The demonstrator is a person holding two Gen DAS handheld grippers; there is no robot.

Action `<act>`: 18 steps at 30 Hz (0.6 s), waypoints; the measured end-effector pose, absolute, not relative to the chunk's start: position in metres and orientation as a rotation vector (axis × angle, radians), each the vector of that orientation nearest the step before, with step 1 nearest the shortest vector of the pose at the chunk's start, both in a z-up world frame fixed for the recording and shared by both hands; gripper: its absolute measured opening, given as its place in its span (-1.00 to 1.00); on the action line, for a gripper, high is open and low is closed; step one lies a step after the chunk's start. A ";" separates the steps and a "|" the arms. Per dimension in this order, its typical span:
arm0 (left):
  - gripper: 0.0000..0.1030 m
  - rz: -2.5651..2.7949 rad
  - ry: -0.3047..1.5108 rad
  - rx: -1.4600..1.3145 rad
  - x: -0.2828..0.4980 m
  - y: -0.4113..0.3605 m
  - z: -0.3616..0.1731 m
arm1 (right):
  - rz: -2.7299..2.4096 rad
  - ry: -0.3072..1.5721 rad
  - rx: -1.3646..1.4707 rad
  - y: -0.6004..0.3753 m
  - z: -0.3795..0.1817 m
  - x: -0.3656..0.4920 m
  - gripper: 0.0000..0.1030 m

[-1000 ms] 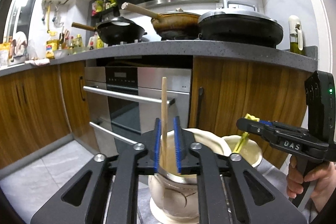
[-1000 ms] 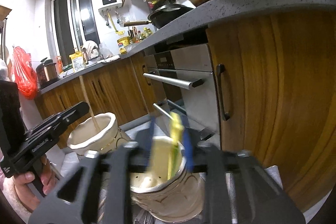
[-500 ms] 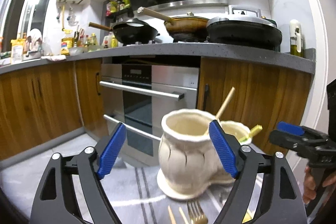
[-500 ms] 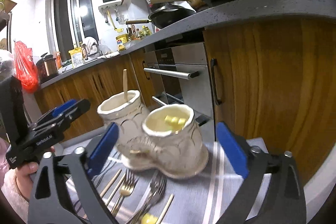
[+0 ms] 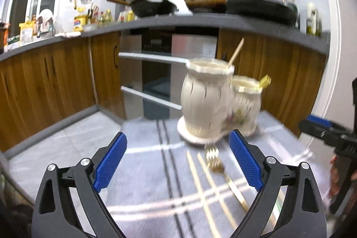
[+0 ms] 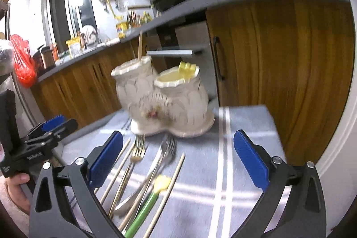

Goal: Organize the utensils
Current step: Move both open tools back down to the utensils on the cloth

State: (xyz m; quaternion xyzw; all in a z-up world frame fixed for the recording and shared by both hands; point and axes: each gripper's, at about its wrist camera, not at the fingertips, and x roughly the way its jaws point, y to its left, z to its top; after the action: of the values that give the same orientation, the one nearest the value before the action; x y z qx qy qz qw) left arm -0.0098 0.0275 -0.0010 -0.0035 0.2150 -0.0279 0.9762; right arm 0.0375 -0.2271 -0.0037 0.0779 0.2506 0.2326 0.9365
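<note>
Cream ceramic twin holder (image 5: 208,102) stands ahead of our left gripper (image 5: 178,162), a wooden chopstick (image 5: 236,51) in its taller pot. We find both grippers empty: the left's jaws are opening; our right gripper (image 6: 178,162) gapes wide over forks (image 6: 136,152) and chopsticks (image 6: 166,191) on striped cloth (image 6: 241,122).

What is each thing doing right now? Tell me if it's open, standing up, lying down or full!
left gripper: jaws opening, nothing between them.
right gripper: open, empty.
tall pot: upright, holds one wooden stick.
short pot: upright, holds a yellow-topped utensil.
gold fork: lying flat on the cloth.
green-handled utensil: lying flat.
chopsticks: lying flat, still outside the pots.
</note>
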 end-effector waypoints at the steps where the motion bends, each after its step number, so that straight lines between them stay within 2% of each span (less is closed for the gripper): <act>1: 0.79 -0.051 0.461 0.001 -0.011 0.027 -0.007 | 0.488 0.528 0.152 -0.225 -0.006 0.035 0.91; 14: 0.76 -0.093 0.692 0.041 -0.005 0.017 -0.047 | 0.472 0.689 -0.002 -0.195 -0.038 0.036 0.88; 15: 0.75 -0.097 0.698 0.049 -0.004 0.015 -0.049 | 0.469 0.691 -0.014 -0.193 -0.040 0.037 0.85; 17: 0.65 -0.116 0.714 0.057 -0.003 0.012 -0.051 | 0.467 0.704 -0.028 -0.190 -0.041 0.040 0.57; 18: 0.57 -0.128 0.724 0.054 -0.002 0.012 -0.053 | 0.474 0.718 -0.029 -0.188 -0.043 0.043 0.49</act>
State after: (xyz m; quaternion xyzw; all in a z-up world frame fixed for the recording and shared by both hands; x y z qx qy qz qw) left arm -0.0020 0.0118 -0.0527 0.0265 0.3538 -0.0626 0.9329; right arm 0.0429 -0.1876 -0.0429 -0.0142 0.3482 0.2297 0.9087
